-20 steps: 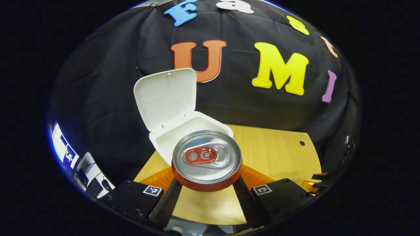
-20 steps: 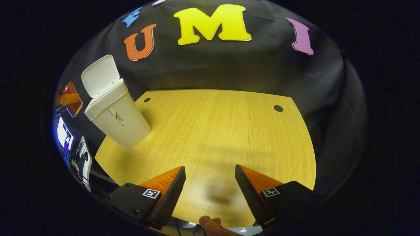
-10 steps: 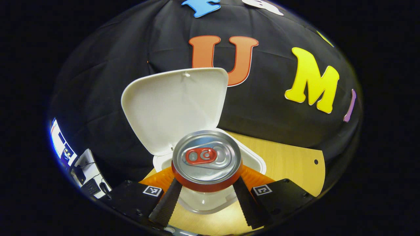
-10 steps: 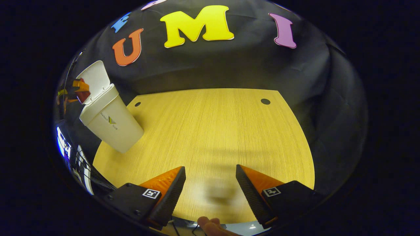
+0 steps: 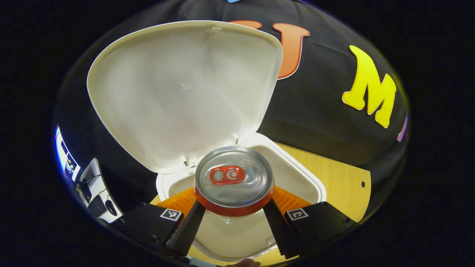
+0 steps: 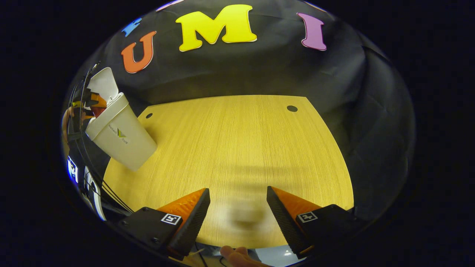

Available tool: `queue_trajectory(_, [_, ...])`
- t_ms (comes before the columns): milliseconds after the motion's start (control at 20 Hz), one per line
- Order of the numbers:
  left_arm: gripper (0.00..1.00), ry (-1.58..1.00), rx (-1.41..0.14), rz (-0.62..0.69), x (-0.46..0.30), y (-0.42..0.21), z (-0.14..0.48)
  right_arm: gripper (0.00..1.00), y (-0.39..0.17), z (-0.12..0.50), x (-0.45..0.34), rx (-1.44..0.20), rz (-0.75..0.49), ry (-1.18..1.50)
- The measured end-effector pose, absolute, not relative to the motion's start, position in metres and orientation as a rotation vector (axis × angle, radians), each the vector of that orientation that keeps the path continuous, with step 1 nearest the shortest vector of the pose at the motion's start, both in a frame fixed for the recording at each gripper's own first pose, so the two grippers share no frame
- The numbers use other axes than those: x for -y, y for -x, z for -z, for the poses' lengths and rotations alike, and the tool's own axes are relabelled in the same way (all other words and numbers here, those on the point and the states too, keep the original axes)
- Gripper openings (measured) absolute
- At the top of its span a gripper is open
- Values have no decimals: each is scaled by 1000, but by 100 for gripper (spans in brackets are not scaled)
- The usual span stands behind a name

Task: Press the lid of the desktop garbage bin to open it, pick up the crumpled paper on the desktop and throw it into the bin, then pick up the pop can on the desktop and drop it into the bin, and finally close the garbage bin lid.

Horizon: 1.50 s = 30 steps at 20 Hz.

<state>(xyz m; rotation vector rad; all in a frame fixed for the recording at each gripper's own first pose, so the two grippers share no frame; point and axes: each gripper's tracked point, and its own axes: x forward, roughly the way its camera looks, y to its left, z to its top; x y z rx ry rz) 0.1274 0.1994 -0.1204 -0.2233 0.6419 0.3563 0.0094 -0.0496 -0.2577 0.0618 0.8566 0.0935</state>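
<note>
My left gripper (image 5: 233,207) is shut on a red pop can (image 5: 233,181) with a silver top, held upright right over the open mouth of the white garbage bin (image 5: 297,167). The bin's lid (image 5: 178,89) stands raised behind the can. In the right gripper view the same bin (image 6: 118,139) stands at the table's far left corner, with the can (image 6: 98,110) and the left gripper (image 6: 89,102) above its opening. My right gripper (image 6: 237,200) hangs open over the wooden table (image 6: 237,148) with nothing between its fingers. The inside of the bin is hidden.
The table has two small round holes (image 6: 292,108) near its back edge. A monitor and desk clutter (image 5: 85,181) lie off the table's left side. A hand (image 6: 237,256) shows at the bottom of the right gripper view.
My left gripper has carried the can forward until it is over the bin's opening; the bin and lid loom much larger. The right gripper stays open and has drifted slightly.
</note>
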Motion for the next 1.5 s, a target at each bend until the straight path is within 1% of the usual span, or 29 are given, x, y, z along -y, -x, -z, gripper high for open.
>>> queue_trajectory(50, [87, 224, -638, -350, -200, -127, 122, 97, -10, 259, 49, -863, -94, -67])
queue_trajectory(100, [87, 220, -628, -341, -199, -127, 119, 94, -9, 260, 48, -868, -96, -75])
queue_trajectory(300, [87, 205, -554, -314, -191, -121, 99, 94, -10, 265, 38, -874, -123, -67])
queue_trajectory(350, [87, 202, -535, -305, -188, -120, 93, 97, -10, 265, 34, -875, -136, -62])
queue_trajectory(400, [87, 192, -522, -313, -187, -115, 88, 94, -10, 265, 30, -876, -149, -62])
queue_trajectory(450, [87, 178, -519, -318, -186, -111, 84, 97, -9, 266, 28, -878, -158, -62])
queue_trajectory(500, [87, 162, -507, -332, -186, -107, 78, 94, -9, 266, 27, -878, -167, -62])
queue_trajectory(550, [87, 143, -485, -341, -185, -105, 66, 94, -8, 266, 26, -878, -175, -58])
queue_trajectory(600, [87, 132, -461, -344, -184, -104, 55, 97, -8, 267, 26, -878, -179, -48])
queue_trajectory(650, [87, 128, -439, -349, -188, -102, 44, 97, -8, 268, 26, -879, -183, -42])
queue_trajectory(700, [88, 135, -421, -352, -189, -99, 31, 94, -8, 270, 26, -882, -186, -40])
queue_trajectory(800, [88, 149, -355, -355, -186, -98, -4, 94, -7, 272, 29, -887, -191, -37])
queue_trajectory(850, [88, 146, -319, -359, -187, -98, -24, 97, -7, 271, 31, -886, -191, -35])
queue_trajectory(900, [88, 139, -293, -371, -191, -99, -41, 97, -7, 271, 34, -885, -189, -35])
queue_trajectory(950, [89, 130, -273, -381, -195, -100, -58, 94, -8, 271, 35, -884, -188, -37])
queue_trajectory(1000, [89, 127, -251, -389, -199, -103, -73, 97, -9, 270, 37, -883, -187, -39])
queue_trajectory(1100, [89, 132, -214, -410, -210, -109, -100, 97, -11, 266, 40, -884, -177, -53])
queue_trajectory(1150, [89, 134, -191, -424, -218, -112, -112, 94, -13, 263, 40, -878, -174, -58])
queue_trajectory(1200, [89, 138, -176, -444, -227, -118, -121, 97, -15, 258, 40, -866, -175, -59])
queue_trajectory(1300, [89, 168, -159, -475, -245, -130, -133, 97, -18, 253, 42, -849, -175, -54])
queue_trajectory(1500, [89, 182, -202, -573, -288, -153, -121, 97, -17, 246, 40, -856, -165, -88])
